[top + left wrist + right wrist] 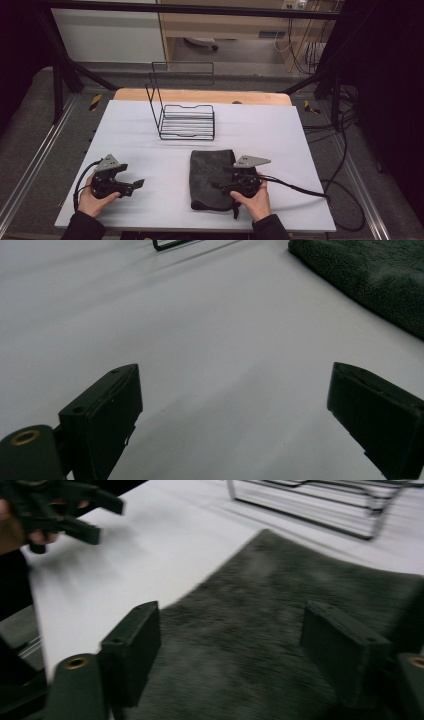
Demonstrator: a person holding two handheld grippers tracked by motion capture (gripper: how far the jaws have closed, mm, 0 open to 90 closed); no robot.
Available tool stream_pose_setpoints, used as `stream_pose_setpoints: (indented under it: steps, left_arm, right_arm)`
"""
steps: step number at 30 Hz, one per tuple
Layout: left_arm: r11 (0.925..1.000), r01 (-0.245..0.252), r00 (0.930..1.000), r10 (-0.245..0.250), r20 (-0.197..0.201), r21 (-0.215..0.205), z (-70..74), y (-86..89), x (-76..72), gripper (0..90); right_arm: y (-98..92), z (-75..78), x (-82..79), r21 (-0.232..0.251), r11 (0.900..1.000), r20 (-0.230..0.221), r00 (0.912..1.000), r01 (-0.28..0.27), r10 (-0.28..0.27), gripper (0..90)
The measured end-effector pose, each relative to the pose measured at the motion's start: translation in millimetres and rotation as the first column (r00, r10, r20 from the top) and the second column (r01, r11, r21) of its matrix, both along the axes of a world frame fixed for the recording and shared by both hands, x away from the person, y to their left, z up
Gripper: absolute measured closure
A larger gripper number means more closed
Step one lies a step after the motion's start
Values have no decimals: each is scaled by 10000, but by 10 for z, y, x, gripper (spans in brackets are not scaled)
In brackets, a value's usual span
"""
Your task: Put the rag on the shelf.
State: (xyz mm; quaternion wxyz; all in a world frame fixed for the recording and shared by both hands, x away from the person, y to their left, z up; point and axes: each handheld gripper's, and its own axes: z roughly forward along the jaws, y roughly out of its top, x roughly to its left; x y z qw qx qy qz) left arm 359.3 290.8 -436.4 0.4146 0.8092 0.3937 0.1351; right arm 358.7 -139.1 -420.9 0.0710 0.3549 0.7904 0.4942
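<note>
The white table (150, 125) gives me bare room left of the folded dark towel (210, 175), with the wire rack (187, 122) behind. My right gripper (222, 189) hovers released over the towel's right edge; my left gripper (135, 185) waits spread, well apart.

White table (150, 200), rectangular, bare wooden strip along far edge. Dark grey folded towel (212, 177) lies flat at near centre-right (fuzzy, plush surface). Black wire rack (186, 121) stands beyond towel, near table middle, well apart from it, tall wire back upright at left.
</note>
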Motion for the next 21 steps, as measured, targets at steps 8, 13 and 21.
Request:
stream_pose_setpoints:
  steps: [8, 13, 21]
  left_arm:
    - [10000, 70, 9999, -70, -81, -39, 54, -130, 39, 75]
    - [9998, 187, 9998, -187, -70, -65, 100, -203, 60, 74]
    - [9997, 156, 9998, -157, -86, -173, 203, -398, 135, 78]
  right_arm:
    - [-390, -77, 219, -340, 9969, -316, 9969, 716, -727, 68]
    - [-559, -143, 266, -300, 9935, -290, 9934, 1098, -1107, 49]
    - [-700, -226, 226, -589, 9874, -301, 9884, 1470, -1490, 34]
